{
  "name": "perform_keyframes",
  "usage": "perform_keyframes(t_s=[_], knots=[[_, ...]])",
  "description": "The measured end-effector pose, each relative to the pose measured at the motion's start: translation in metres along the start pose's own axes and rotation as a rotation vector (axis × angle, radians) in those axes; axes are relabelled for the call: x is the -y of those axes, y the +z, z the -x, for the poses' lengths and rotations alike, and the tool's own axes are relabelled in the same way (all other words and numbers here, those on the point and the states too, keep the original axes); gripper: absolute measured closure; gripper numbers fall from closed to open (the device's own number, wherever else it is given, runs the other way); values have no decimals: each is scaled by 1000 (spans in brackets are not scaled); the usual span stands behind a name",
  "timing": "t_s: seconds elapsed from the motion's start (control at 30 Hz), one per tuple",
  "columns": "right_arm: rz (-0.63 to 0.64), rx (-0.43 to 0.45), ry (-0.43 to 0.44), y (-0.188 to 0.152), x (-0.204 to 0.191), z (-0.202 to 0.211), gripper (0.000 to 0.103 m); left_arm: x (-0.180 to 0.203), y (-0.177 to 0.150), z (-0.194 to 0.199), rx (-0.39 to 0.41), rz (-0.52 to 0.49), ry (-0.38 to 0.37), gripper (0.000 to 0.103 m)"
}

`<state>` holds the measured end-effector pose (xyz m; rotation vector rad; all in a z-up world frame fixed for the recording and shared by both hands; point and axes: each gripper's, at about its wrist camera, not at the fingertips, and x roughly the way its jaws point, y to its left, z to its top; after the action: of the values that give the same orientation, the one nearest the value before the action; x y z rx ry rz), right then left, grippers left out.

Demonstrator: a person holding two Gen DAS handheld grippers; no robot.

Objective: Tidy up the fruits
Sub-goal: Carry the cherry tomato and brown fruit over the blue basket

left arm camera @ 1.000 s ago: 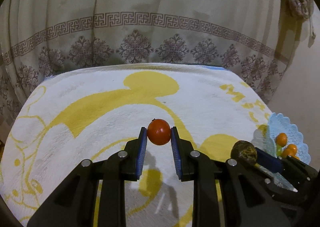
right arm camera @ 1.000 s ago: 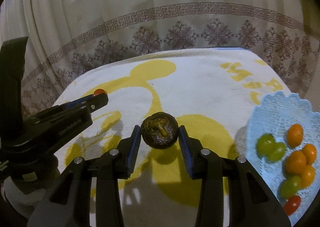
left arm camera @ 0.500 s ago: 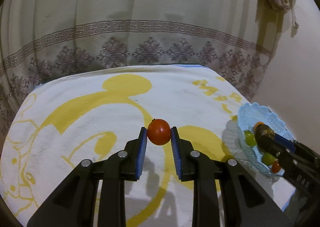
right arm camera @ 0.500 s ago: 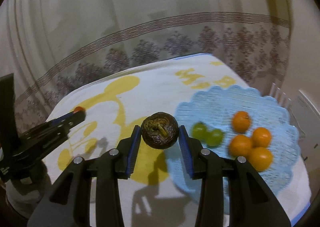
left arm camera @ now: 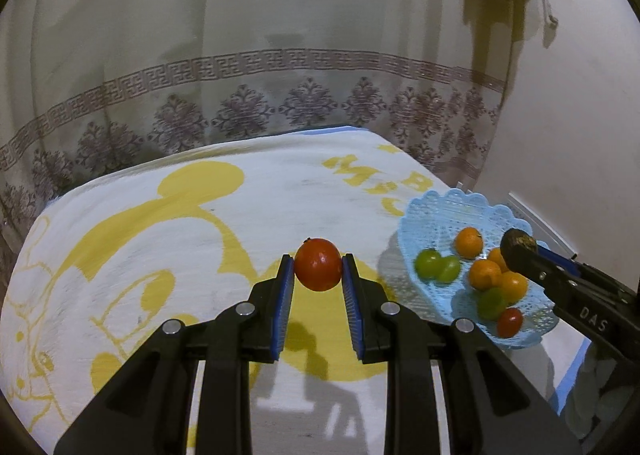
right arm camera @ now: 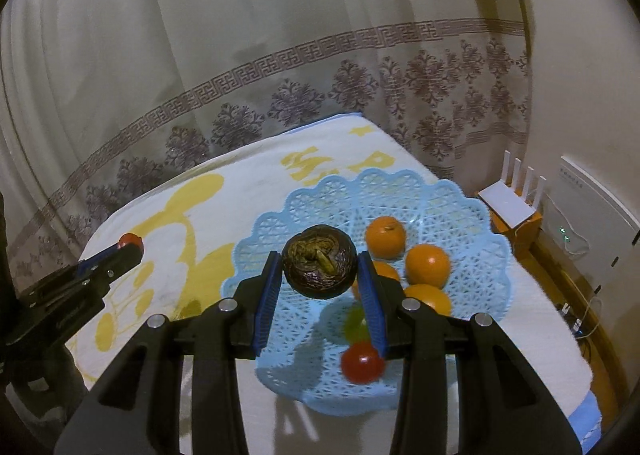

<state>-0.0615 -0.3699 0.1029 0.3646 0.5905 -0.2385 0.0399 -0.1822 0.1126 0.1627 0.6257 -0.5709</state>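
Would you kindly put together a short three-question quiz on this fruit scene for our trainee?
1. True or false: the left gripper is shut on a red tomato.
2. Which fruit does the right gripper hold? A) an orange B) a dark brown fruit C) a green grape
3. Fill in: the fruit already sorted lies in a light blue ____.

Key
1. True.
2. B; it hangs above the basket, not yet released.
3. Basket; it holds oranges, green fruits and a second red tomato.
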Motion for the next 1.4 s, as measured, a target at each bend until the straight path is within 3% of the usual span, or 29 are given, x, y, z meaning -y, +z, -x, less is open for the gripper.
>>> perform_keyframes(t_s=[0.9, 1.4], knots=[[-50, 5, -35, 5, 45, 4, 63, 82, 0, -15, -23, -138, -73, 78], [-57, -16, -42, 2, 48, -4, 63, 93, -6, -32, -60, -166, -93, 78]])
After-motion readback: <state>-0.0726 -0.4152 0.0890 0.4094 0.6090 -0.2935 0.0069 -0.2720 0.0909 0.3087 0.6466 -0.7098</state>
